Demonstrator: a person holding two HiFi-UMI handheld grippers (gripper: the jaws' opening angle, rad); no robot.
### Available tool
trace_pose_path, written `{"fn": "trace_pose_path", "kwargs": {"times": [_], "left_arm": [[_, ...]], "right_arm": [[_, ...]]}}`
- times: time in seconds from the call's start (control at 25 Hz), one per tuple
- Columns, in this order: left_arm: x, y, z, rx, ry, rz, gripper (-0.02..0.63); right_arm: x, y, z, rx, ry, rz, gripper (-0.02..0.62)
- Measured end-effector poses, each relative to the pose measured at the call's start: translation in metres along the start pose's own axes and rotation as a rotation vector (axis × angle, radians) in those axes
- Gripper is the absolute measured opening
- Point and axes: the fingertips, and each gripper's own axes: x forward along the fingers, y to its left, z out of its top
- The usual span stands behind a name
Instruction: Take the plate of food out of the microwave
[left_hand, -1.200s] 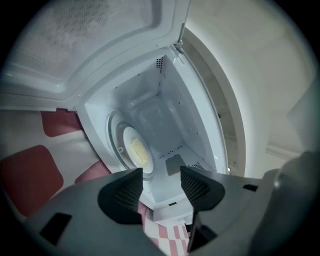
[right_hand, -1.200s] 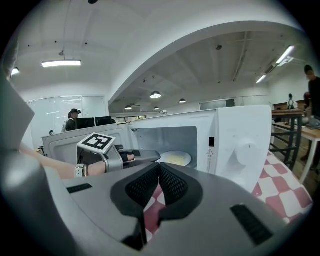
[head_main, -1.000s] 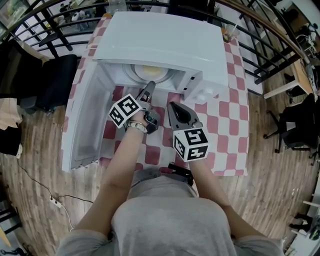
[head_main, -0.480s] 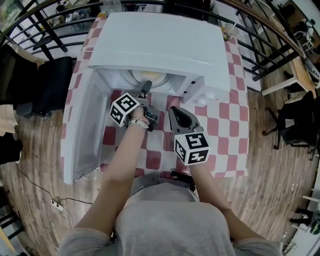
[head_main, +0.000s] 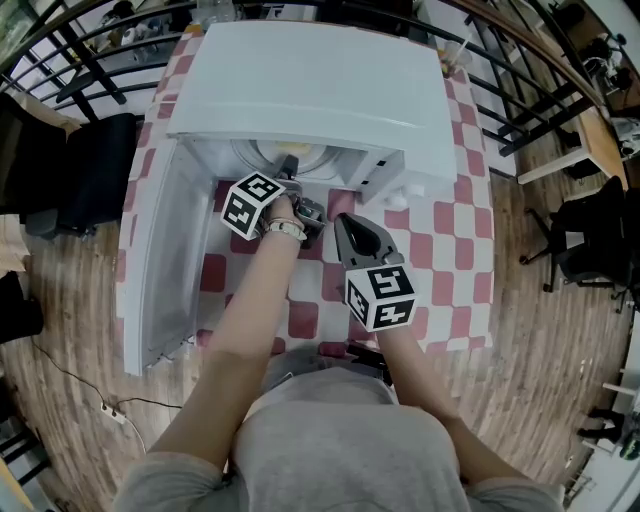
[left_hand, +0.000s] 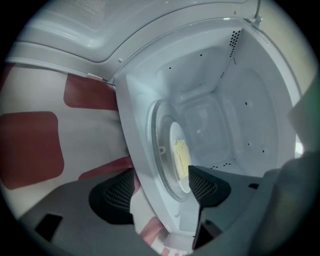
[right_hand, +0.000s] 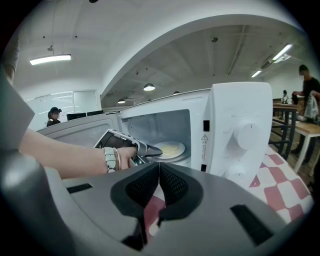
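Note:
The white microwave stands on the checked table with its door swung open to the left. Inside it, a pale plate with yellow food rests on the glass turntable. My left gripper reaches into the cavity and is open. One pad is at the plate's near rim; the other sits partly behind the microwave's front sill. My right gripper hovers over the table in front of the microwave, jaws shut on nothing. It looks at the plate and the left gripper.
The red-and-white checked cloth covers the table to the right of the microwave. A cup stands at the back right corner. Black railings run behind, and a dark chair stands to the left on the wooden floor.
My left gripper has pushed farther into the microwave, toward the plate. The right gripper has stayed almost where it was.

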Motion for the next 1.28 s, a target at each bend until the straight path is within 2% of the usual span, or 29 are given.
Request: {"fn": "trace_pose_path", "kwargs": {"times": [0.32, 0.72, 1.12, 1.28], "left_arm": [[0.011, 0.008, 0.002, -0.035, -0.033, 0.074, 0.325], [0.007, 0.012, 0.003, -0.06, -0.056, 0.09, 0.32], [-0.006, 0.01, -0.003, -0.115, -0.032, 0.081, 0.224], [-0.012, 0.007, -0.003, -0.136, -0.031, 0.069, 0.162]], "right_arm": [[-0.006, -0.012, -0.004, 0.003, 0.011, -0.027, 0.026], [-0.007, -0.016, -0.005, 0.0, 0.013, -0.029, 0.026], [-0.011, -0.014, -0.005, -0.008, 0.006, -0.017, 0.026], [-0.013, -0.013, -0.006, -0.013, 0.007, -0.017, 0.026]]}}
